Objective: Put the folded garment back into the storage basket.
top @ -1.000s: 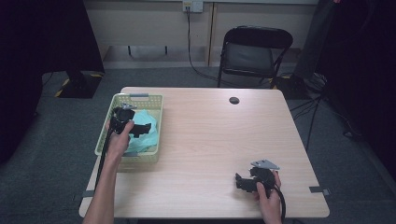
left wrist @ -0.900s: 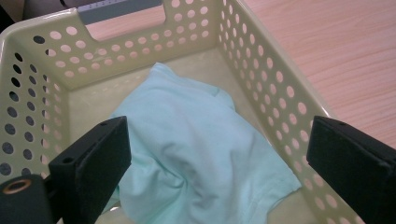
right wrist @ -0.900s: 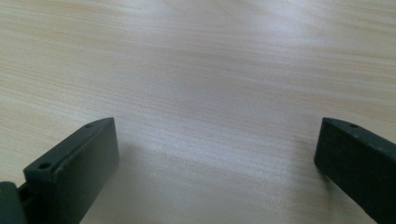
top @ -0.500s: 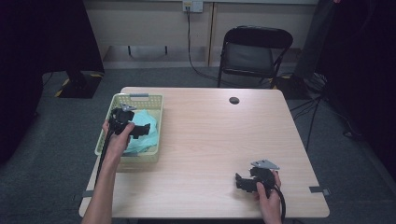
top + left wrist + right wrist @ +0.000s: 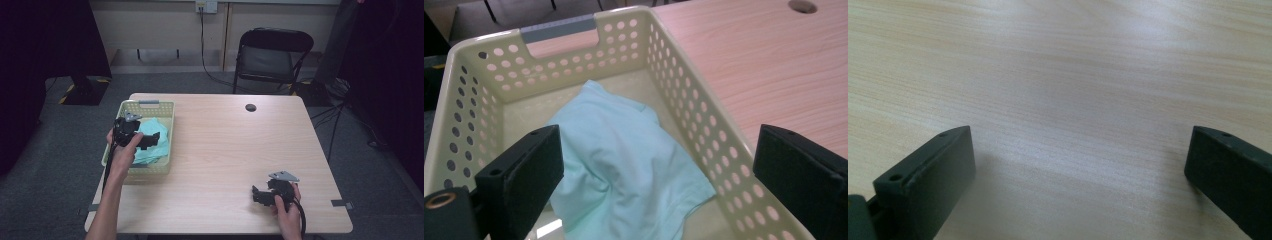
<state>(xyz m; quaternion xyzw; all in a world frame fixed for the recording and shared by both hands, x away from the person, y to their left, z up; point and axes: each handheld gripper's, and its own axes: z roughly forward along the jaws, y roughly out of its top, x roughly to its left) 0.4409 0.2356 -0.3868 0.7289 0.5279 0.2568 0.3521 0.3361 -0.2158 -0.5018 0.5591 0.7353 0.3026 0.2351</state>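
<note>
**Left gripper poised over the cloth in the basket**

Against the picture from 1 second ago we see little change: the left gripper [image 5: 142,140] hung over the pale yellow basket [image 5: 165,107] then too, and it has shifted only slightly above the cloth. The right gripper [image 5: 261,193] has stayed where it was, low on the desk [image 5: 235,145] and well apart from the basket, on the side away from its grey handle.

We see the left gripper's fingers [image 5: 521,167] spread wide, released and holding nothing. In the left gripper view, 1 finger stands over the cloth's edge and the other over the basket's perforated side wall nearest the bare desk; whether either touches anything we cannot tell. The light green cloth [image 5: 624,155] lies crumpled on the basket floor, filling the half of the basket away from the handle [image 5: 558,28].

The right gripper's fingers [image 5: 930,170] are likewise wide apart and empty, with only bare wood grain between them in the right gripper view; they sit close to the desk surface.

From the high view we get the whole layout: the person's hands on both grippers, a small dark round spot [image 5: 250,107] on the desk far beyond the basket, and a black folding chair [image 5: 272,55] behind the desk. The left gripper view alone gives us the folds of the cloth and the rows of holes in the basket walls.
</note>
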